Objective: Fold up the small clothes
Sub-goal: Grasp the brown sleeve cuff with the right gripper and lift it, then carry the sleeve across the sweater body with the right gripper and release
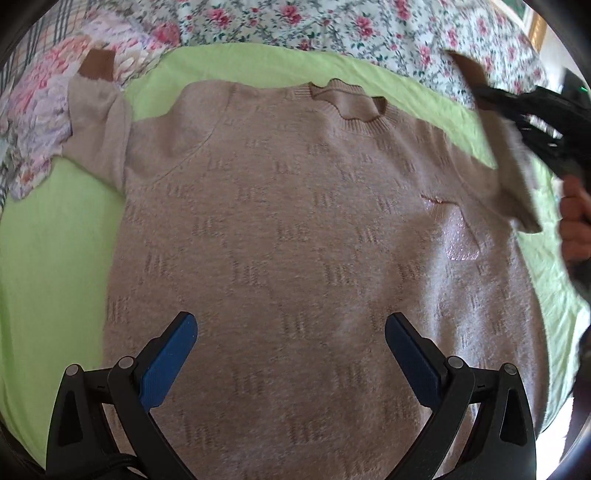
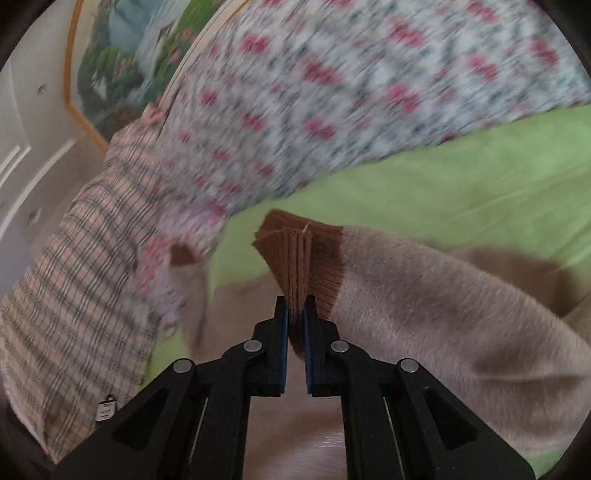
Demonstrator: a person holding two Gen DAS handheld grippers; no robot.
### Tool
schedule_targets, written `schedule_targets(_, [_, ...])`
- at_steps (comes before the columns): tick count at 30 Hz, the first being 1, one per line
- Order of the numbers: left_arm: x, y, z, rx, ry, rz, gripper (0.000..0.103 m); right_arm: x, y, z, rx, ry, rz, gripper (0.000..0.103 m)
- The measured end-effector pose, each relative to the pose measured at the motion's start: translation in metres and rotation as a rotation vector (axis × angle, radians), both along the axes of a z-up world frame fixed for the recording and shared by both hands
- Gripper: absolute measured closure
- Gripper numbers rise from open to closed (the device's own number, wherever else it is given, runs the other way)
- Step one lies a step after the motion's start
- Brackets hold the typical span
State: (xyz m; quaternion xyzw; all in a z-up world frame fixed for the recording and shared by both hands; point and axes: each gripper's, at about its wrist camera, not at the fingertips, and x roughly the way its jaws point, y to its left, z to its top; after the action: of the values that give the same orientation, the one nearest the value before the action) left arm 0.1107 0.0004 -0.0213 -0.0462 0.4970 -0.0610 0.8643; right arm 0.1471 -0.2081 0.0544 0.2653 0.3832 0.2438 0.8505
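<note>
A beige knit sweater [image 1: 295,221] lies flat, neck away from me, on a light green sheet [image 1: 48,258]. My left gripper [image 1: 291,354] hangs open over its lower body, blue pads wide apart, nothing between them. My right gripper [image 2: 295,310] is shut on the brown ribbed cuff [image 2: 299,254] of the sweater's right sleeve [image 2: 443,302], which is lifted off the sheet. In the left wrist view that sleeve [image 1: 517,177] rises at the far right beside the blurred right gripper and a hand [image 1: 574,218]. The other sleeve's brown cuff [image 1: 98,64] rests at the upper left.
A floral quilt [image 1: 332,26] borders the far side of the green sheet. A plaid cloth [image 2: 74,277] and a pale floral garment [image 1: 40,122] lie at the left. A framed picture [image 2: 122,55] hangs on the wall behind.
</note>
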Motion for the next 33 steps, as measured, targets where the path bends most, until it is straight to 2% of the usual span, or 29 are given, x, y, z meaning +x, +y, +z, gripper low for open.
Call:
schedule_targets(4, [0.000,0.017,0.001,-0.053,-0.007,0.013,0.001,0.017,0.082,-0.024,0.001,0.057,0.131,0.095])
schedule_targets(6, [0.004,0.025,0.001,-0.085,-0.009,0.014,0.001,0.020,0.110,-0.037,-0.015,0.080,0.173,0.095])
schedule_targets(8, [0.009,0.030,0.000,-0.114,-0.012,0.019,0.001,0.019,0.124,-0.048,-0.028,0.104,0.202,0.095])
schedule_targets(11, [0.025,0.034,-0.004,-0.164,-0.007,0.020,0.001,0.024,0.135,-0.057,-0.100,0.133,0.197,0.091])
schedule_targets(14, [0.046,0.033,-0.011,-0.196,0.011,0.024,0.001,0.020,0.112,-0.057,-0.045,0.137,0.155,0.072])
schedule_targets(15, [0.055,0.032,-0.012,-0.230,0.016,0.016,0.001,0.018,0.102,-0.055,-0.031,0.128,0.132,0.056])
schedule_targets(16, [0.062,0.031,-0.013,-0.254,0.019,0.016,0.001,0.014,0.091,-0.050,-0.016,0.114,0.102,0.047])
schedule_targets(19, [0.089,0.020,-0.021,-0.337,0.041,-0.002,0.001,-0.006,0.047,-0.042,0.014,0.100,0.001,0.047])
schedule_targets(21, [0.108,0.011,-0.027,-0.339,0.057,0.016,0.001,-0.025,0.018,-0.038,0.021,0.100,-0.071,0.047])
schedule_targets(23, [0.115,0.007,-0.027,-0.328,0.018,0.029,0.002,-0.043,-0.005,-0.033,0.019,0.089,-0.132,0.047])
schedule_targets(24, [0.118,0.003,-0.026,-0.318,-0.014,0.026,0.012,-0.051,-0.014,-0.031,0.016,0.082,-0.162,0.047])
schedule_targets(25, [0.120,-0.003,-0.024,-0.305,-0.043,0.005,0.047,-0.061,-0.027,-0.028,0.010,0.074,-0.201,0.047])
schedule_targets(26, [0.122,-0.005,-0.025,-0.299,-0.049,-0.014,0.074,-0.071,-0.041,-0.026,-0.001,0.067,-0.246,0.047])
schedule_targets(27, [0.127,-0.011,-0.025,-0.305,-0.024,-0.051,0.095,-0.076,-0.051,-0.024,-0.011,0.063,-0.280,0.047])
schedule_targets(28, [0.128,-0.011,-0.023,-0.308,-0.028,-0.057,0.098,-0.083,-0.064,-0.022,-0.026,0.058,-0.321,0.047])
schedule_targets(31, [0.110,0.000,0.009,-0.230,-0.187,-0.037,0.098,-0.096,-0.099,-0.018,-0.078,0.058,-0.419,0.047])
schedule_targets(33, [0.110,0.017,0.009,-0.201,-0.206,-0.001,0.098,-0.092,-0.118,-0.021,-0.115,0.083,-0.466,0.047])
